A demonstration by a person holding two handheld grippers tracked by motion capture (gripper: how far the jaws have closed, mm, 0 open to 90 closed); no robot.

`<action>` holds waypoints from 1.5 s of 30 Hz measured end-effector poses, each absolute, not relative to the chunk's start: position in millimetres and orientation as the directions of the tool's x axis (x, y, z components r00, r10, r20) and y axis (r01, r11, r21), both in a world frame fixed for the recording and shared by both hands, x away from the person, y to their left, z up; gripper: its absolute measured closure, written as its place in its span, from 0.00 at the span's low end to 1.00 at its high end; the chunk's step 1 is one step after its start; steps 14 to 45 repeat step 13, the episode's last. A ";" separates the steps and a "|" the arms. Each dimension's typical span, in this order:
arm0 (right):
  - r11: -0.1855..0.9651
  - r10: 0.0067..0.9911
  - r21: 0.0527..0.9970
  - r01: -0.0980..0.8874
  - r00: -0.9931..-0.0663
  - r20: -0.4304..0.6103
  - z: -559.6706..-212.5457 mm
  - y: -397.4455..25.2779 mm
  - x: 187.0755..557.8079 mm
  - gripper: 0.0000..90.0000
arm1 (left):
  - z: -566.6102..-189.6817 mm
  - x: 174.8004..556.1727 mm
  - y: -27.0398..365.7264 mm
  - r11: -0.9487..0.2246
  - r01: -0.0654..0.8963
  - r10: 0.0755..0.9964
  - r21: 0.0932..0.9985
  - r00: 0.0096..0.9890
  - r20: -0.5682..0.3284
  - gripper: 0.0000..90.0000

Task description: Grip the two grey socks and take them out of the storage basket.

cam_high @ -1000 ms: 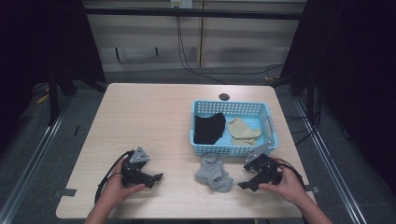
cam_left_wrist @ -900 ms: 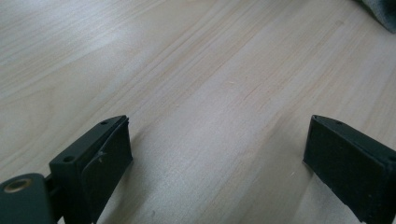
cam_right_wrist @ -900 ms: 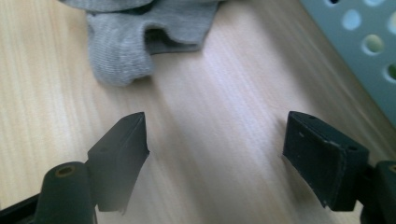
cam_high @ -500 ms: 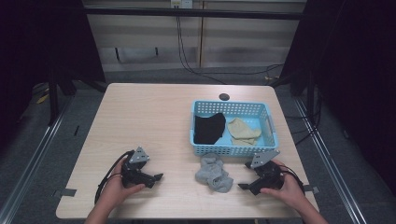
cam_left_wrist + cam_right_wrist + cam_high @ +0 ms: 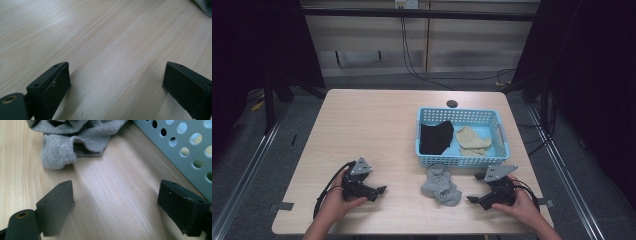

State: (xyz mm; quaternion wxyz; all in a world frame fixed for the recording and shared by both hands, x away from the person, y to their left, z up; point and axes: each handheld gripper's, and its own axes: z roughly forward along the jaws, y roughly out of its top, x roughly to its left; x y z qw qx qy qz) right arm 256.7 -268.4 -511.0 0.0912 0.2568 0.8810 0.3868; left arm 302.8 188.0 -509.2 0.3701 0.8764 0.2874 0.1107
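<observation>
**Grey sock waits outside the basket, both grippers empty**

High view: the right gripper (image 5: 482, 196) rests on the table (image 5: 362, 125) with the crumpled grey sock (image 5: 440, 185) just beside its tips and the blue basket (image 5: 498, 131) beyond. The sock's long axis runs from the basket's front wall toward the person. The left gripper (image 5: 373, 190) lies well apart.

Left gripper view: jaws wide, bare wood between.

Right gripper view: jaws wide, empty; the sock (image 5: 72, 140) lies ahead and left, the basket wall (image 5: 185, 150) to the right. The step is likely reaching; the next move calls for closing on the sock's bunched edge.
</observation>
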 end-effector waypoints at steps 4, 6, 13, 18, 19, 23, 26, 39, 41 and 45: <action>0.569 0.523 0.728 0.382 -0.851 0.038 -511.0 -268.4 256.7 0.14 | -509.1 302.9 188.1 -0.562 0.421 0.585 0.712 0.811 -0.018 0.08; 0.568 0.523 0.729 0.382 -0.851 0.038 -511.0 -268.4 256.8 0.14 | -509.2 302.7 188.0 -0.560 0.423 0.587 0.713 0.809 -0.019 0.08; 0.568 0.526 0.728 0.384 -0.850 0.038 -511.0 -268.4 256.6 0.14 | -509.0 302.9 188.3 -0.564 0.420 0.585 0.711 0.811 -0.016 0.08; 0.568 0.526 0.728 0.384 -0.850 0.038 -511.0 -268.4 256.6 0.14 | -509.0 302.9 188.3 -0.564 0.420 0.585 0.711 0.811 -0.016 0.08; 0.568 0.526 0.728 0.384 -0.850 0.038 -511.0 -268.4 256.6 0.14 | -509.0 302.9 188.3 -0.564 0.420 0.585 0.711 0.811 -0.016 0.08; 0.568 0.526 0.728 0.384 -0.850 0.038 -511.0 -268.4 256.6 0.14 | -509.0 302.9 188.3 -0.564 0.420 0.585 0.711 0.811 -0.016 0.08; 0.568 0.526 0.728 0.384 -0.850 0.038 -511.0 -268.4 256.6 0.14 | -509.0 302.9 188.3 -0.564 0.420 0.585 0.711 0.811 -0.016 0.08; 0.568 0.526 0.728 0.384 -0.850 0.038 -511.0 -268.4 256.6 0.14 | -509.0 302.9 188.3 -0.564 0.420 0.585 0.711 0.811 -0.016 0.08; 0.568 0.526 0.728 0.384 -0.850 0.038 -511.0 -268.4 256.6 0.14 | -509.0 302.9 188.3 -0.564 0.420 0.585 0.711 0.811 -0.016 0.08; 0.568 0.526 0.728 0.384 -0.850 0.038 -511.0 -268.4 256.6 0.14 | -509.0 302.9 188.3 -0.564 0.420 0.585 0.711 0.811 -0.016 0.08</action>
